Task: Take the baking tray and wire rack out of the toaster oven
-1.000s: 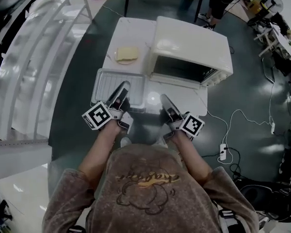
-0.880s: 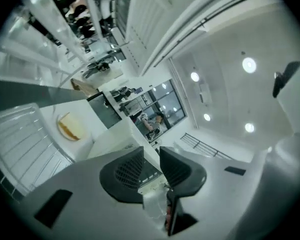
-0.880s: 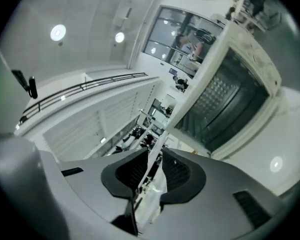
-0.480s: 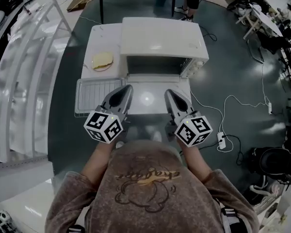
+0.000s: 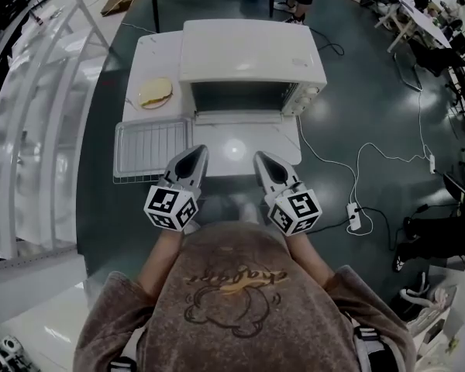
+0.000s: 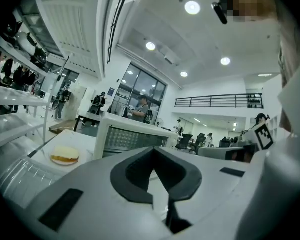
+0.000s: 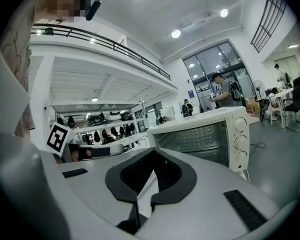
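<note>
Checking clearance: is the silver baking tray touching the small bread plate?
Apart: head view shows white table between silver baking tray and small bread plate.

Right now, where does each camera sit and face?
Head view: on the person's head, facing steeply down at the toaster oven; forearms and sweater show.
Left gripper view: on the left hand-held gripper, along its shut jaws toward the oven.
Right gripper view: on the right hand-held gripper, likewise.
Shared: the oven.

Wire rack [image 5: 151, 147] lies atop baking tray [image 5: 118, 150] beside open toaster oven [image 5: 248, 49].
</note>
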A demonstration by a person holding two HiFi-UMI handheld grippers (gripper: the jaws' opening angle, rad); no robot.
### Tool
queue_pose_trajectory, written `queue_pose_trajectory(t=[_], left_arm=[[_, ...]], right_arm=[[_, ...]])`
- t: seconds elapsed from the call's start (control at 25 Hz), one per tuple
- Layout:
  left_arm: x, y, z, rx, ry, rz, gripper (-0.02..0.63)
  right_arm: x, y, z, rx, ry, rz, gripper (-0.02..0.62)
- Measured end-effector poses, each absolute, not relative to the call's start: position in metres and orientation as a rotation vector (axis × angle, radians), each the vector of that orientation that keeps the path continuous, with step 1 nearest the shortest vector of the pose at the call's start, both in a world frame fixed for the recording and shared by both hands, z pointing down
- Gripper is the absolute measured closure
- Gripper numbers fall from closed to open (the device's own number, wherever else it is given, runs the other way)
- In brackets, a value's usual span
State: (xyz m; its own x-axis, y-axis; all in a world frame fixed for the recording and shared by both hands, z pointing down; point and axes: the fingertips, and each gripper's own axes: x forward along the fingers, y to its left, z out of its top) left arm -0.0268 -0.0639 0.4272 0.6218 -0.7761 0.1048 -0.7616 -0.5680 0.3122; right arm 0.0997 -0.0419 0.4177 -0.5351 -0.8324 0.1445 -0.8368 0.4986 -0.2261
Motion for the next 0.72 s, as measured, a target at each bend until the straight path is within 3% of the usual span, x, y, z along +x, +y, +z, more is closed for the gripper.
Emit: queue_pose_trajectory(t=[0.72], left_arm=[[-0.041,-0.065,0.425,2.486,-1.331,-0.043,0.604]], right_arm=[[0.114,-0.053,0.424,1.530,-2.670,0.465,0.597]])
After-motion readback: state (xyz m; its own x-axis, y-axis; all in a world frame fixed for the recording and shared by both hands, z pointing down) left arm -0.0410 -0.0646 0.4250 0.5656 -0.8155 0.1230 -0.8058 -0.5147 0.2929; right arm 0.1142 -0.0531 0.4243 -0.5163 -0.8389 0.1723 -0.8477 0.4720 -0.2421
